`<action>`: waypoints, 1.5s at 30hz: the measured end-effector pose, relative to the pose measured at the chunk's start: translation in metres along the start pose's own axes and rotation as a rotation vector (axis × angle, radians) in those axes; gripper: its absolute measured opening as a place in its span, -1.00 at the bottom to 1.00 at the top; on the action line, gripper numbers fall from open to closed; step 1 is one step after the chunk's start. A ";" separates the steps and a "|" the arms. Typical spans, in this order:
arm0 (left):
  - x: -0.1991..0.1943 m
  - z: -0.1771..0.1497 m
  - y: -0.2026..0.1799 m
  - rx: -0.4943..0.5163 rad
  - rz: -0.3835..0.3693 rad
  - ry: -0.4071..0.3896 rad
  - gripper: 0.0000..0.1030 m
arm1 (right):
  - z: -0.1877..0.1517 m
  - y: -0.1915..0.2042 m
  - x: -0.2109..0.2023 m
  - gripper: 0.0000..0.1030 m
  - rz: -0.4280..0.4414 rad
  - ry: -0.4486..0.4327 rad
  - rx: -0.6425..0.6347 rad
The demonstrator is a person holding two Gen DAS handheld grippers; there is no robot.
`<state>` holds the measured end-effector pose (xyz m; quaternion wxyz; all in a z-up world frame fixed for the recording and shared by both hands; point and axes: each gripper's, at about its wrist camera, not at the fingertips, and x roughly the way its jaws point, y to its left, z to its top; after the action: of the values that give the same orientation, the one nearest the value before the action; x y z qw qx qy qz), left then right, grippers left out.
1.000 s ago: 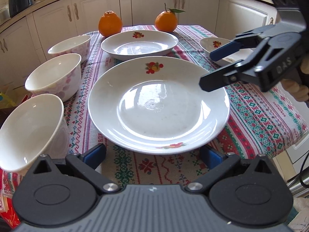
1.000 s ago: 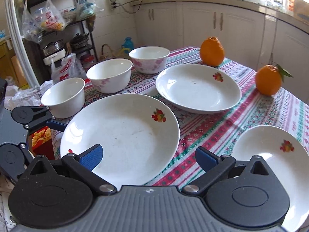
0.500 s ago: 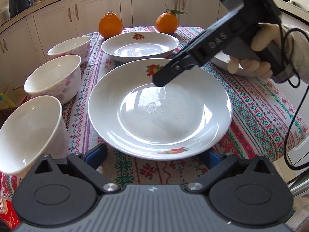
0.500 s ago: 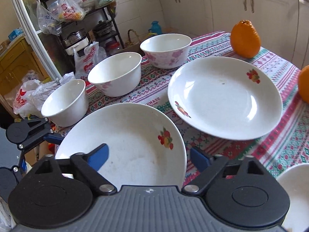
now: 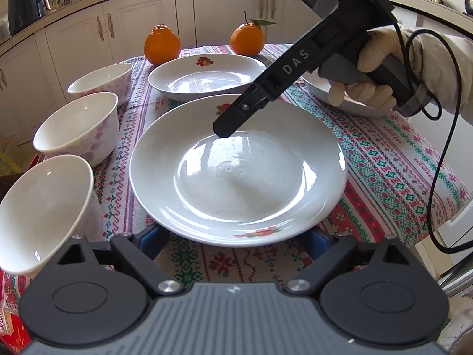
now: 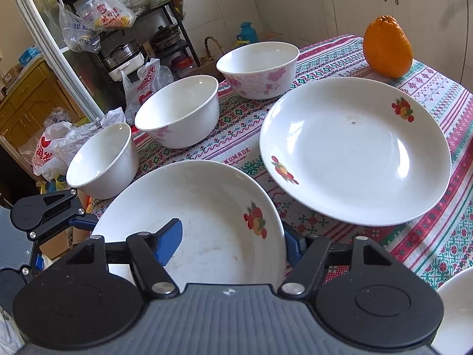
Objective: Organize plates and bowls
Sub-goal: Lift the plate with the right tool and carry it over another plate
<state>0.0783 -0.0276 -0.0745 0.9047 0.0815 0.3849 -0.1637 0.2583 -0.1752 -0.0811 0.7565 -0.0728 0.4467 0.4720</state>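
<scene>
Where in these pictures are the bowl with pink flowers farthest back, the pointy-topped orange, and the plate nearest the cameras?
flowered bowl (image 6: 260, 84), right wrist view, on its outer wall.
pointy-topped orange (image 6: 387, 51), right wrist view, on its middle.
nearest plate (image 5: 236, 177), left wrist view, on its shiny well.

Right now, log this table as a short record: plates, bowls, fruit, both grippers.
plates: near plate, far plate, right plate partly hidden; none stacked
bowls: near bowl, middle bowl, far bowl, in a row, upright, apart
fruit: bare orange, leafy orange, behind the far plate
left gripper: open, jaws just been closing, at the near plate's near rim
right gripper: open, jaws just been closing, astride the near plate's rim, one pad over its well
</scene>
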 end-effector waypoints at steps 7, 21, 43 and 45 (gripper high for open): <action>-0.001 0.000 0.001 -0.001 -0.006 -0.003 0.75 | 0.002 -0.003 0.001 0.46 0.022 0.008 0.015; -0.005 0.004 -0.001 0.043 -0.019 0.004 0.71 | -0.002 0.005 -0.015 0.47 0.000 -0.017 0.012; 0.002 0.050 -0.032 0.215 -0.163 -0.007 0.70 | -0.040 -0.011 -0.091 0.47 -0.142 -0.122 0.103; 0.006 0.057 -0.038 0.228 -0.181 -0.007 0.70 | -0.045 -0.017 -0.100 0.47 -0.161 -0.134 0.116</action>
<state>0.1068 -0.0802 -0.0406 0.8725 0.1480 0.3665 -0.2873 0.2288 -0.2740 -0.0384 0.8229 -0.0329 0.4146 0.3871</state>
